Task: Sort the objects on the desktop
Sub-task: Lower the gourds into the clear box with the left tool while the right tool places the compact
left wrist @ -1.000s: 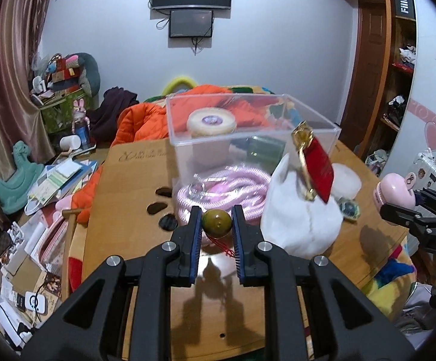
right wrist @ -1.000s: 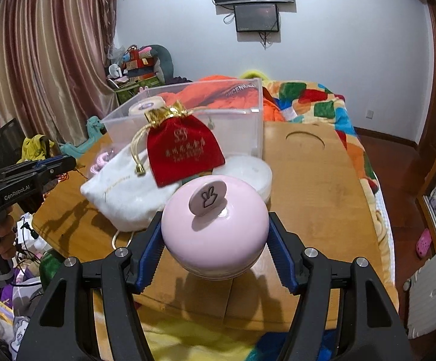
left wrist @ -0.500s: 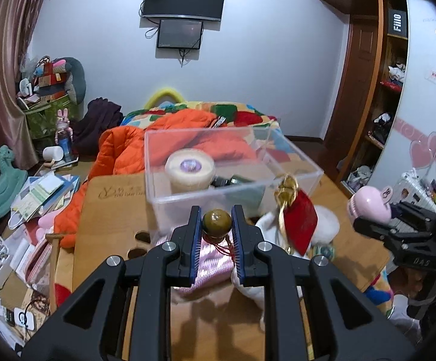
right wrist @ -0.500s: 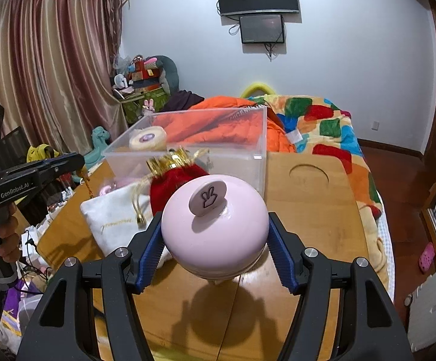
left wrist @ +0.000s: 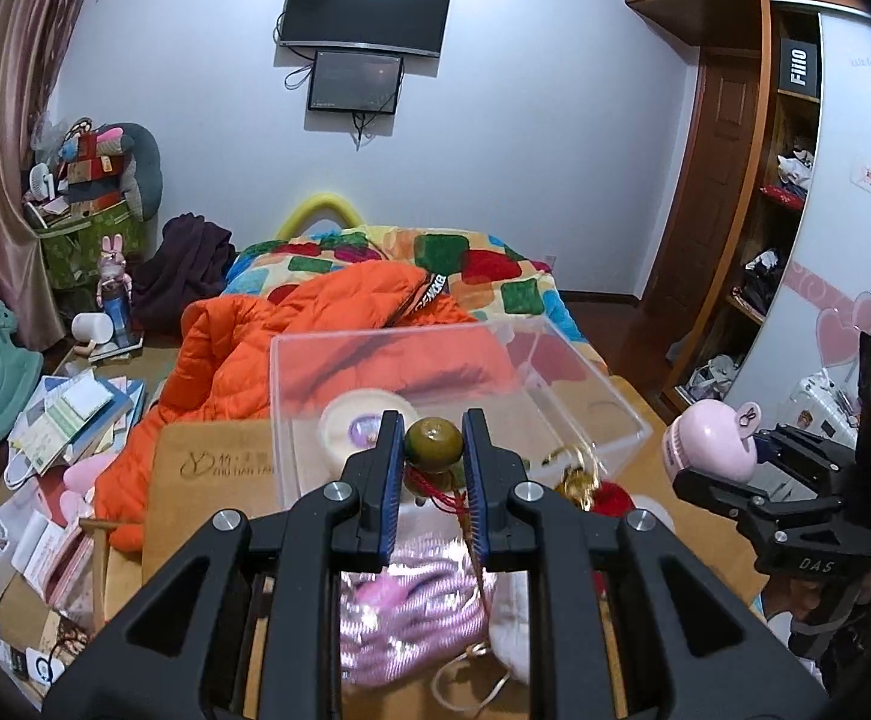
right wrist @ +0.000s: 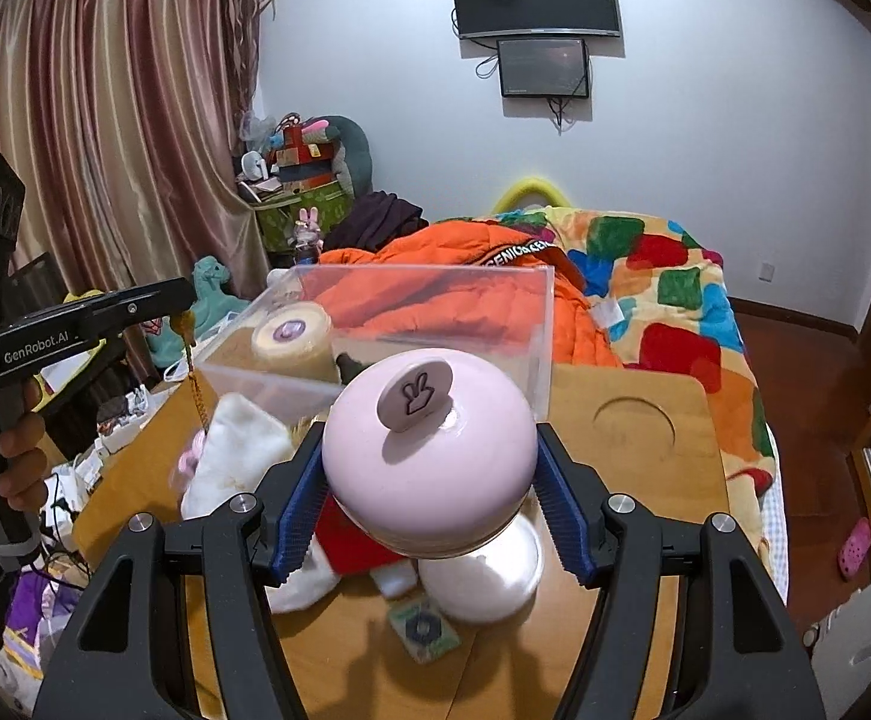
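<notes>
The clear plastic box [right wrist: 411, 324] on the wooden table [right wrist: 663, 480] served as the landmark. Left of the box in the right wrist view, a hand [right wrist: 12, 456] held the left gripper [left wrist: 433, 468], whose black body read "GenRobot.AI". Its jaws were clamped together on a round olive-brown bead [left wrist: 433, 443], from which a red cord and a gold chain [right wrist: 198, 393] hung straight down, just outside the box's near left corner. Inside the box, toward its left end, a cream tape roll [right wrist: 291, 336] lay flat with a purple core facing up. On the table left of the box, burnt-in lettering showed a logo and partly legible characters. In front of the box, the right gripper [right wrist: 429, 498] had its jaws pressed on both sides of a pink dome-shaped object [right wrist: 429, 456], held upright above the table with its rabbit-marked tab [right wrist: 414, 393] pointing up and tilted toward the camera. In the left wrist view that gripper's mount read "DAS". Below it lay a white cloth pouch [right wrist: 237, 456], a red pouch [right wrist: 345, 540], a white round dish [right wrist: 483, 582] and a small green packet [right wrist: 423, 630]. Behind the box, an orange jacket [right wrist: 447, 252] carried a band with writing that ended in "ENIO". Far right of the box, a shelf box [left wrist: 800, 67] read "FiiO".
</notes>
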`<control>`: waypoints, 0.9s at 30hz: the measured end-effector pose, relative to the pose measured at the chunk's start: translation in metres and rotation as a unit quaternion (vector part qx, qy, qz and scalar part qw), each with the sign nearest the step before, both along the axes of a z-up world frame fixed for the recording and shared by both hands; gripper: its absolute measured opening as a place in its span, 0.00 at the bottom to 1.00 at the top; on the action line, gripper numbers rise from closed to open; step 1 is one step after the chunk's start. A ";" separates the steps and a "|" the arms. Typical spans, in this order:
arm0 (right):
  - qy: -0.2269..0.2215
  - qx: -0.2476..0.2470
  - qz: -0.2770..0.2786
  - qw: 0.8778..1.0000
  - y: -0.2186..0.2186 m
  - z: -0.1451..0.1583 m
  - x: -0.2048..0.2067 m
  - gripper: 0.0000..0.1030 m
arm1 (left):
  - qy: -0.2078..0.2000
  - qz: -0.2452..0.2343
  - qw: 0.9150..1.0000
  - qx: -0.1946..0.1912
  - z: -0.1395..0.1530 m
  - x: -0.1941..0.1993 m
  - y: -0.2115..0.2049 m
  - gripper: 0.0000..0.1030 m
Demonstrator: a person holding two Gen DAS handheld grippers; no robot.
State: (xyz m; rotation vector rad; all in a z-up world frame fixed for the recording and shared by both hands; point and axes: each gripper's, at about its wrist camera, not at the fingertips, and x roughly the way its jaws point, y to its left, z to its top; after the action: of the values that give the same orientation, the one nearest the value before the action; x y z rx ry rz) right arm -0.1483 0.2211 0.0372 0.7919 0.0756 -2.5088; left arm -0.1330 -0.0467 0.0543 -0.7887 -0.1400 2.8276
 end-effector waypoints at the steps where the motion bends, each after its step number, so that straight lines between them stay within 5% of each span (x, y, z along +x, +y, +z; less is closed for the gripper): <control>1: -0.001 -0.001 0.001 1.000 -0.001 0.001 -0.004 0.59 | -0.001 -0.002 1.000 0.001 0.001 -0.004 0.001 0.18; 21: -0.042 0.001 0.008 0.999 -0.023 0.002 -0.089 0.59 | -0.039 -0.024 0.998 -0.032 -0.004 -0.091 0.019 0.18; 27: -0.060 0.020 0.017 0.998 -0.032 -0.010 -0.109 0.59 | -0.068 -0.045 0.993 -0.081 -0.014 -0.117 0.036 0.18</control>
State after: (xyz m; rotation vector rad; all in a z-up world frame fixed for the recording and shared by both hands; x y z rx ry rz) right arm -0.2572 0.1889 0.0277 0.9484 0.0981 -2.4282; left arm -0.2496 -0.0108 0.0398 -0.9952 0.1058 2.7253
